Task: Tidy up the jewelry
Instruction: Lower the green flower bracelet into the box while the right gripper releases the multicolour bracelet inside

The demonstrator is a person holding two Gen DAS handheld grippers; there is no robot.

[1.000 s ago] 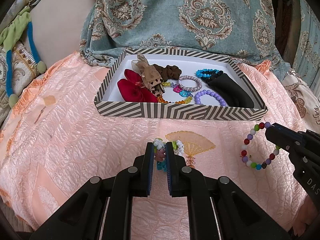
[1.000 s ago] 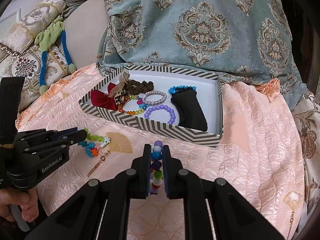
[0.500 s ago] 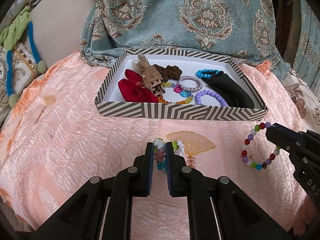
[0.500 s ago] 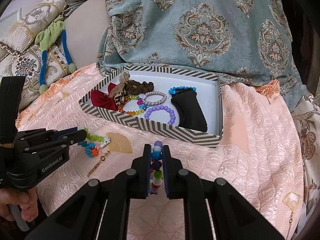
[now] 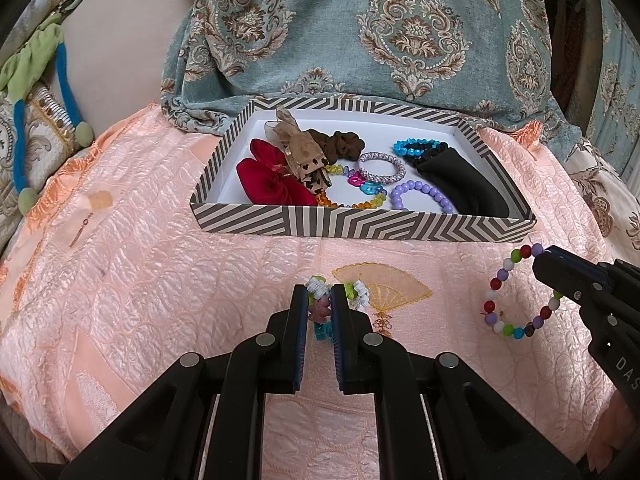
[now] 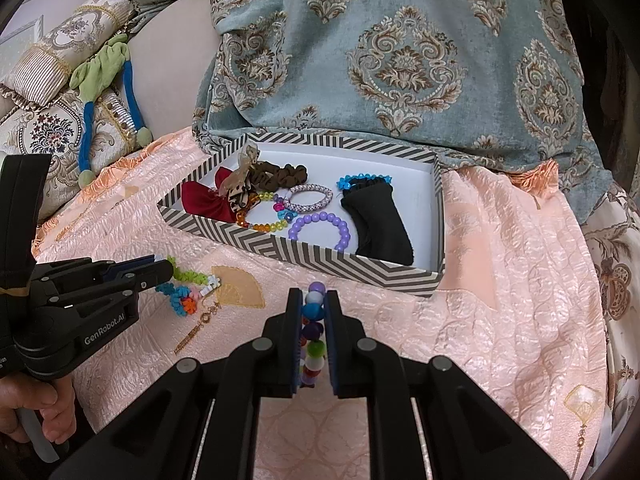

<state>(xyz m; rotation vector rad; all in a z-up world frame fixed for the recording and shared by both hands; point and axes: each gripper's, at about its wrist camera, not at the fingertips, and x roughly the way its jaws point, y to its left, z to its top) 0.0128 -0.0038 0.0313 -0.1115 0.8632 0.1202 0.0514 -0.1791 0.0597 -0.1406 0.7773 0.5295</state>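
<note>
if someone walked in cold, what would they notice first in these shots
Probably the striped box mid-scene on the peach bedspread, filled with bracelets and scrunchies, a red bow at its left end. Then the two tools in front of it: the right tool is shut on a multicolored bead bracelet, and the left tool is shut on a flower-bead bracelet.

Multicolor bead bracelet [image 5: 516, 292] pinched in my right claw [image 6: 313, 312], loop hanging just above the bedspread. Flower-charm bracelet [image 6: 186, 290], green, blue, pink, white, clamped in my left claw [image 5: 320, 308]. Striped box [image 5: 360, 229] holds scrunchies and bracelets.
</note>
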